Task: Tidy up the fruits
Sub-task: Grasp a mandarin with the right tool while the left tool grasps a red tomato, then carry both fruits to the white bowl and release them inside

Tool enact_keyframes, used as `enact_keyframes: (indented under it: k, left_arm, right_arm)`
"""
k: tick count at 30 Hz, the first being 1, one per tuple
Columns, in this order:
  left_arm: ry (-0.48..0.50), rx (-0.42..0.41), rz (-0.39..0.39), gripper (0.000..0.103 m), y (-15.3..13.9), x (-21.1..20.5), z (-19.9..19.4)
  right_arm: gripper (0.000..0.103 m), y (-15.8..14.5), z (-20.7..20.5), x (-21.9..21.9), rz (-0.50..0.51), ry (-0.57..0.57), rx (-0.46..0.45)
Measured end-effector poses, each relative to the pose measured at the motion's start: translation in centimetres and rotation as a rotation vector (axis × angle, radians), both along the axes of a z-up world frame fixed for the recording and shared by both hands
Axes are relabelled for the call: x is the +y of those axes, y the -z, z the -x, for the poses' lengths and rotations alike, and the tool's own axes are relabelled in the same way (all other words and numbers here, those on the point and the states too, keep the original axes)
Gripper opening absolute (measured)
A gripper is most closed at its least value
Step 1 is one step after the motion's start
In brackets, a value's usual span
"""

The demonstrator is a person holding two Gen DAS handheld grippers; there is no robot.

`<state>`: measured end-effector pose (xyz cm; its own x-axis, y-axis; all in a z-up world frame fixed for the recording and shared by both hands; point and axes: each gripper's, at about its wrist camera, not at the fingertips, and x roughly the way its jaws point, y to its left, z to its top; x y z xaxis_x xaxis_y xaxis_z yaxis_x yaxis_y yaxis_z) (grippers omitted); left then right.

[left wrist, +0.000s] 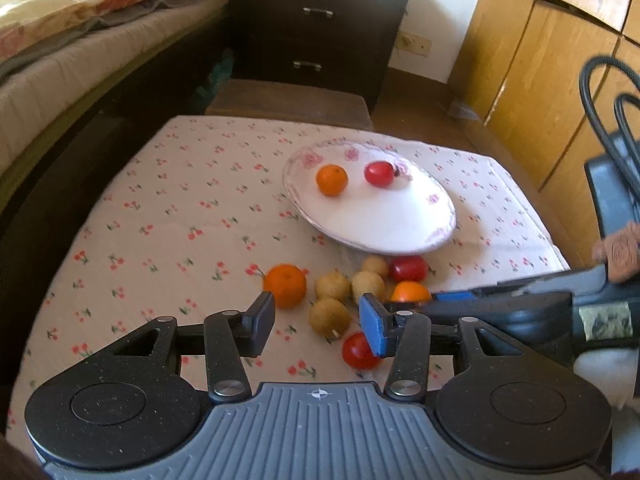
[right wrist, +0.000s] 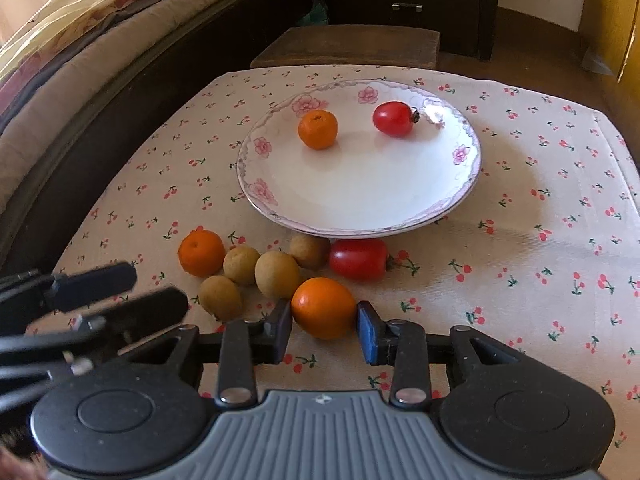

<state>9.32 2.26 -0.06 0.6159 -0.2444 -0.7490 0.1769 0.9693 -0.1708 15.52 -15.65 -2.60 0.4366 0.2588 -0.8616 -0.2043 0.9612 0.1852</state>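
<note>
A white floral plate point(right wrist: 360, 188) holds a small orange point(right wrist: 318, 129) and a red tomato point(right wrist: 393, 119). In front of it on the cherry-print cloth lie another orange point(right wrist: 201, 253), several brown longans point(right wrist: 277, 274) and a tomato point(right wrist: 359, 259). My right gripper point(right wrist: 324, 315) is shut on a third orange point(right wrist: 324, 306), which rests on the cloth. My left gripper point(left wrist: 318, 314) stands open around one longan point(left wrist: 330, 317), with its pads clear of it. A second loose tomato point(left wrist: 358, 352) lies by its blue pad. The held orange point(left wrist: 410, 292) is half hidden in the left wrist view.
The table point(left wrist: 160, 208) stands beside a bed point(left wrist: 80, 60) on the left. A dark nightstand point(left wrist: 316, 32) and a low wooden stool point(left wrist: 288, 100) lie beyond it. A wooden wardrobe point(left wrist: 540, 80) is at the right, with black cables point(left wrist: 608, 92) hanging near it.
</note>
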Motion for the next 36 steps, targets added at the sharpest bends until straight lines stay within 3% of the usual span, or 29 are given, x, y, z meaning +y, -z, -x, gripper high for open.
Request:
enact_keyframes:
  k: [18,24,28,31,36]
  left_arm:
    - [0.016,0.063,-0.059,0.054,3.6,-3.2,0.5]
    - [-0.01,0.013,-0.086,0.054,4.1,-4.0,0.4]
    - [-0.007,-0.004,-0.126,0.046,4.2,-4.5,0.7]
    - [-0.014,-0.001,-0.102,0.035,4.0,-4.1,1.0]
    - [-0.01,0.0,-0.093,0.035,3.9,-3.9,1.6]
  right_arm:
    - [0.036,-1.2,1.3,-3.5,-0.02,0.041,-0.03]
    - [0.036,-1.1,1.5,-3.8,-0.014,0.034,-0.034]
    - [0.036,-1.1,1.6,-3.9,-0.005,0.035,-0.035]
    - [0.036,-1.3,1.9,-3.8,-0.003,0.032,-0.038]
    - [0.036,-1.7,2.6,-3.6,0.005,0.029,-0.045]
